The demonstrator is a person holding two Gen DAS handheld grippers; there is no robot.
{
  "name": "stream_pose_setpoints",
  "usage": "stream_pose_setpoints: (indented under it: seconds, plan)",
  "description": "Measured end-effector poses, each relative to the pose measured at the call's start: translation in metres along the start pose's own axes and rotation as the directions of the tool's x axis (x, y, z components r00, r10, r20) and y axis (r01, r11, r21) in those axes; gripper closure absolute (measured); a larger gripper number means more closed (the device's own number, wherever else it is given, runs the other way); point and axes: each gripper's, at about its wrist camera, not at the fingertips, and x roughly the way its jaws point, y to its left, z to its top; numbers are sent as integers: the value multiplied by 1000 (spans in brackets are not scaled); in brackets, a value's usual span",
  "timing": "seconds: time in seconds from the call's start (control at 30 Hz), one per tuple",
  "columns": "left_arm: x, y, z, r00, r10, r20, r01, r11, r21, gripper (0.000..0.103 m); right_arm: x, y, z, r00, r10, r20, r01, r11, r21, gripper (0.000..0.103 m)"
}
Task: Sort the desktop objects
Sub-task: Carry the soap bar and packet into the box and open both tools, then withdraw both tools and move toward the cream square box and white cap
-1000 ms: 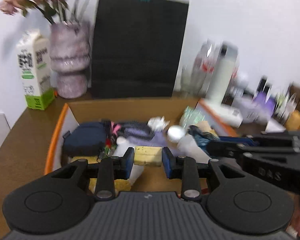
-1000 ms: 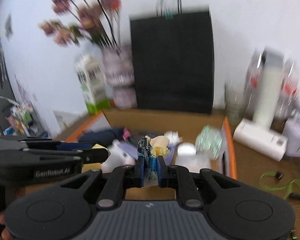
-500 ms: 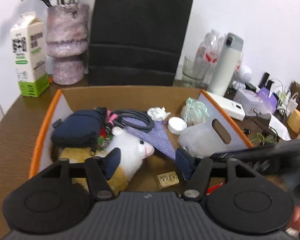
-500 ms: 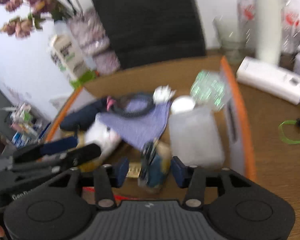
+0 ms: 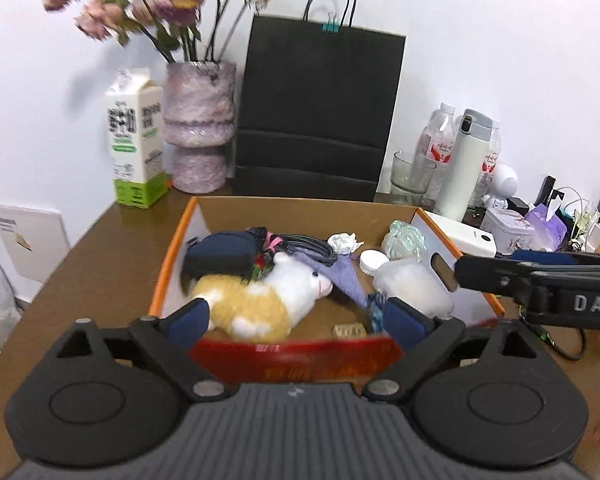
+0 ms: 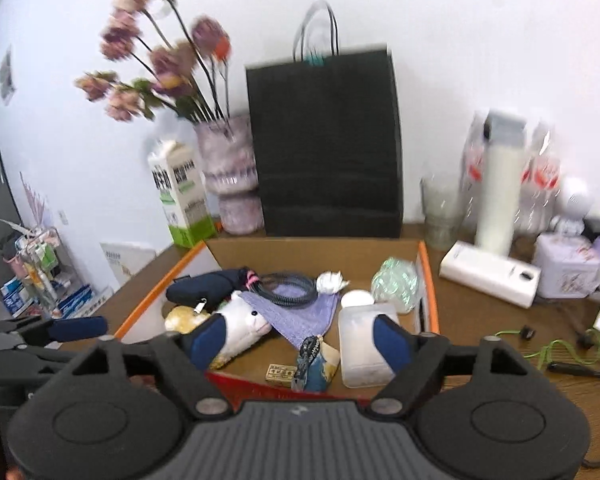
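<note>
Both hand-held grippers hover at the near edge of the cardboard box (image 6: 320, 252) on the counter (image 6: 480, 312), their jaws opening with nothing between them. The small blue packet (image 6: 314, 364) stands upright directly ahead of the right hand-held gripper (image 6: 300, 338), the nearer one; the left hand-held gripper (image 5: 298, 320) faces the plush toy (image 5: 268, 300).

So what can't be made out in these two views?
- Left wrist: cardboard box, near wall blurred, partly behind the opening left gripper.
- Left wrist: small packet, mostly behind a finger.
- Right wrist: thermos and glass, motion-blurred.
- Both: yellow tablet's print too small.
- Right gripper, opening, holds nothing.
</note>
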Motion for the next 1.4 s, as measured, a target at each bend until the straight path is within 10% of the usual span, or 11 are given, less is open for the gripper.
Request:
stream_pose_setpoints:
  seconds: [0.13,0.63,1.4]
  plan:
    - [-35,-4,-44,999,19,50,-20,1000,5,0,-40,5,-46,996,4,85,-2,1000,-13,18]
    - [-79,-10,-172,1000,-5,24,6,999,-54,0,-106,14,-196,998,-55,-11,55,998,34,17]
    - [-56,-28,-146,999,-49,11,49,999,20,0,-92,-12,-179,992,-126,-4,126,991,36,15]
